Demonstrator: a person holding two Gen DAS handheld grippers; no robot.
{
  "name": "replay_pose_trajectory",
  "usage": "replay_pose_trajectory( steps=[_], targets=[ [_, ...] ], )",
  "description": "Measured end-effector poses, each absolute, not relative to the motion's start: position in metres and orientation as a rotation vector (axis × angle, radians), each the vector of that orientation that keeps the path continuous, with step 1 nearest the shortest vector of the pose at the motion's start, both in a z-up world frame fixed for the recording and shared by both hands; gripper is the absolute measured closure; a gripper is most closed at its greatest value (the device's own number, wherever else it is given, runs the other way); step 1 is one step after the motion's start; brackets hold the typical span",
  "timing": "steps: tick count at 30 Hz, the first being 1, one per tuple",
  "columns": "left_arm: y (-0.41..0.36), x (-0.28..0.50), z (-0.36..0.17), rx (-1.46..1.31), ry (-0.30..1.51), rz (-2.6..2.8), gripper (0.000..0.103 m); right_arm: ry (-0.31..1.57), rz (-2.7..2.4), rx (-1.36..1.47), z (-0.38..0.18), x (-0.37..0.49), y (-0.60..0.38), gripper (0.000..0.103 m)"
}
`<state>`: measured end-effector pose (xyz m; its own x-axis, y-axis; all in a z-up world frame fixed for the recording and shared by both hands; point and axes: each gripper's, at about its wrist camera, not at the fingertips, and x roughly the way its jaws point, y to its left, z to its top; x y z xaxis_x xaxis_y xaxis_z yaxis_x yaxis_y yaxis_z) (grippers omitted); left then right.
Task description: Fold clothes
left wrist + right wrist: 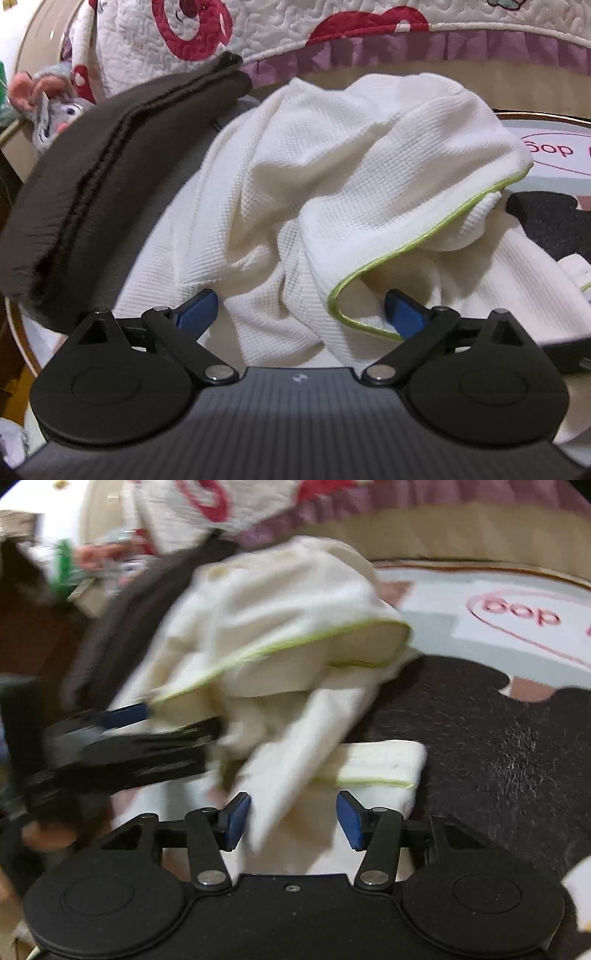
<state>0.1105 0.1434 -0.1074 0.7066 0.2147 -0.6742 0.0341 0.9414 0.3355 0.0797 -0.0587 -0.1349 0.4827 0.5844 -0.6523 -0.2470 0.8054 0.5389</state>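
Note:
A crumpled white waffle-knit garment (332,177) with green piping lies heaped in front of my left gripper (301,314). That gripper is open, its blue pads (199,314) wide apart with a fold of the garment between them, not clamped. The right wrist view is motion-blurred. There the same garment (280,620) is bunched up, and a strip of it hangs down between the spread pads of my open right gripper (293,819). A white band with green trim (380,764) lies just beyond. The left gripper (125,716) shows at the garment's left edge.
A folded dark brown cloth (110,166) lies left of the garment. Behind it are a quilted red-and-white bedspread (258,26) and a plush toy (48,107). The pale rug (461,602) carries pink lettering and a dark patch (480,738) to the right.

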Motion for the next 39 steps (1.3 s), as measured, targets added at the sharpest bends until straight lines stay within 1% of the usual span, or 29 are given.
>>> replay_pose_trajectory(
  steps=[1, 2, 3, 5, 6, 7, 8, 9, 10, 13, 15, 20, 22, 27, 35, 39],
  targets=[
    [0.143, 0.114, -0.11, 0.342, 0.796, 0.1, 0.005, 0.928, 0.513, 0.417, -0.14, 0.084, -0.057, 0.063],
    [0.141, 0.115, -0.112, 0.35, 0.811, 0.109, 0.005, 0.886, 0.531, 0.424, -0.139, 0.085, -0.057, 0.089],
    [0.139, 0.117, -0.113, 0.358, 0.827, 0.117, 0.005, 0.87, 0.533, 0.414, -0.136, 0.084, -0.057, 0.098],
    [0.136, 0.116, -0.113, 0.375, 0.816, 0.108, 0.007, 0.812, 0.515, 0.398, -0.126, 0.077, -0.061, 0.098],
    [0.134, 0.115, -0.113, 0.384, 0.811, 0.104, 0.016, 0.781, 0.511, 0.388, -0.121, 0.073, -0.065, 0.098],
    [0.131, 0.116, -0.115, 0.423, 0.815, 0.112, 0.042, 0.757, 0.497, 0.372, -0.116, 0.068, -0.07, 0.098],
    [0.128, 0.116, -0.117, 0.462, 0.819, 0.12, 0.06, 0.731, 0.476, 0.357, -0.11, 0.063, -0.077, 0.098],
    [0.124, 0.119, -0.122, 0.536, 0.832, 0.191, 0.091, 0.713, 0.457, 0.348, -0.105, 0.06, -0.086, 0.098],
    [0.126, 0.117, -0.118, 0.522, 0.826, 0.206, 0.094, 0.699, 0.434, 0.33, -0.102, 0.054, -0.095, 0.098],
    [0.131, 0.111, -0.108, 0.479, 0.81, 0.249, 0.095, 0.664, 0.336, 0.219, -0.09, 0.039, -0.118, 0.098],
    [0.134, 0.102, -0.092, 0.465, 0.768, 0.28, 0.096, 0.645, 0.288, 0.164, -0.08, 0.029, -0.134, 0.099],
    [0.133, 0.068, -0.035, 0.498, 0.56, 0.299, 0.096, 0.572, 0.144, 0.078, -0.046, 0.002, -0.183, 0.099],
    [0.132, 0.062, -0.012, 0.486, 0.517, 0.288, 0.096, 0.544, 0.103, 0.061, -0.034, -0.013, -0.205, 0.099],
    [0.127, 0.05, 0.04, 0.39, 0.448, 0.205, 0.096, 0.494, 0.015, 0.078, -0.002, -0.06, -0.262, 0.099],
    [0.093, 0.017, 0.089, 0.27, 0.372, 0.016, 0.097, 0.432, -0.117, 0.119, 0.044, -0.149, -0.343, 0.099],
    [0.083, -0.003, 0.12, 0.265, 0.276, -0.036, 0.097, 0.41, -0.191, 0.117, 0.066, -0.193, -0.367, 0.099]
  ],
)
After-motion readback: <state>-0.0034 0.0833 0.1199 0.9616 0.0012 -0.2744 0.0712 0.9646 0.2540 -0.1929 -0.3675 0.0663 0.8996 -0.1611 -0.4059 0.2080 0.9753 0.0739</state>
